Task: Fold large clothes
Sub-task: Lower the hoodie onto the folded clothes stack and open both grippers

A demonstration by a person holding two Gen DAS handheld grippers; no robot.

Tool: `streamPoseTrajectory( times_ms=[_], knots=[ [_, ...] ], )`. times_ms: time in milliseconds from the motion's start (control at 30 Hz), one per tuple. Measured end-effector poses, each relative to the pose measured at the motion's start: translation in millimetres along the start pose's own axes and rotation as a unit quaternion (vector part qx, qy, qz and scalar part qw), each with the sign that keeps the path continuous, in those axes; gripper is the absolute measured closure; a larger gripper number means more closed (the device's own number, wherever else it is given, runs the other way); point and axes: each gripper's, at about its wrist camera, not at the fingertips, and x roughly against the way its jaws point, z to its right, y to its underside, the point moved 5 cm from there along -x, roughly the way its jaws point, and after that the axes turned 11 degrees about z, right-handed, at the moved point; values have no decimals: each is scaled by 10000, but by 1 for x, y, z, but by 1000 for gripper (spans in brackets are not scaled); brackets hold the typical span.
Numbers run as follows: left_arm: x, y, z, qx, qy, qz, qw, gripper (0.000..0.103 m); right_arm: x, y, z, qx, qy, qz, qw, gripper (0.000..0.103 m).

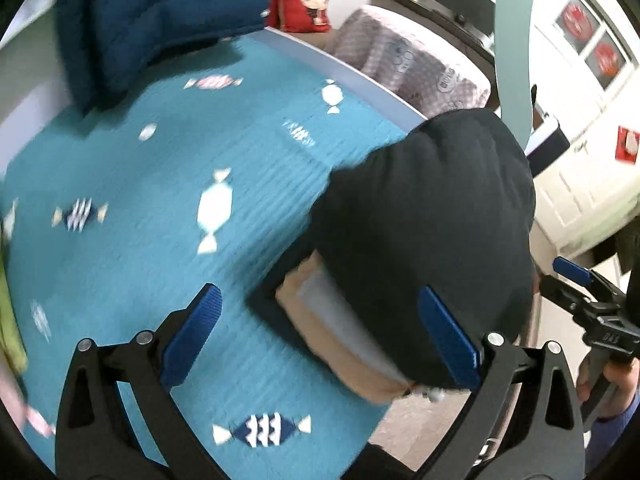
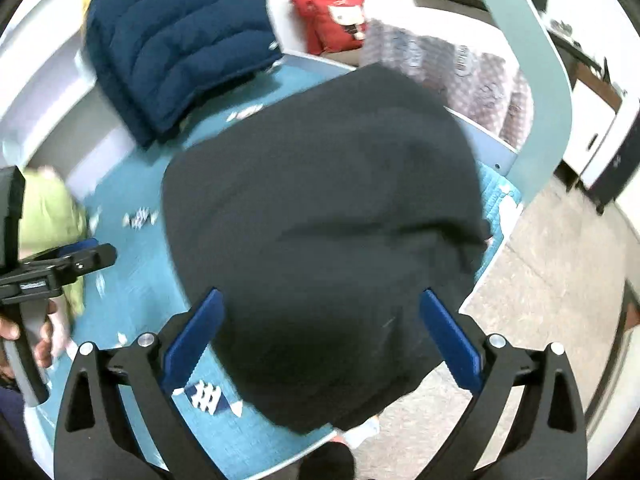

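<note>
We hover both grippers over teal bedspread (image 1: 160, 168). Left gripper (image 1: 320, 336) wide open, holding nothing; black garment (image 1: 424, 240) sits just right of its centre, tan lining (image 1: 320, 320) showing at near edge. Right gripper (image 2: 322, 340) also spread, empty, garment (image 2: 320, 220) squarely between fingers, long axis running near to far. We judge right gripper nearer. Folded blue jacket (image 2: 176, 48) lies far left.

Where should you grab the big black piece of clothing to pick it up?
Probably at the near edge of the black garment, where it hangs off the bed and the tan lining shows. That loose edge sits between the open right gripper, so closing straight ahead could pinch it.
</note>
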Motion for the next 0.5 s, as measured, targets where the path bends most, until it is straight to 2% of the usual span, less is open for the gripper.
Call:
streamPoseTrajectory(
  times_ms=[100,200,267,367,500],
  knots=[
    [14,38,-18,147,-308,58,9994,5,-5,21,-23,439,120,120,9989,8],
    [27,76,-28,83,-719,199,9972,5,-3,39,-47,543,23,168,9984,7],
    [32,96,-34,169,-797,293,9962,5,-7,56,-65,608,-31,73,9981,7],
    [35,125,-44,428,-917,319,9944,5,-9,77,-84,733,116,199,9970,7],
    [38,157,-46,290,-1011,650,9923,5,-17,105,-98,850,333,376,9951,7]
  ],
)
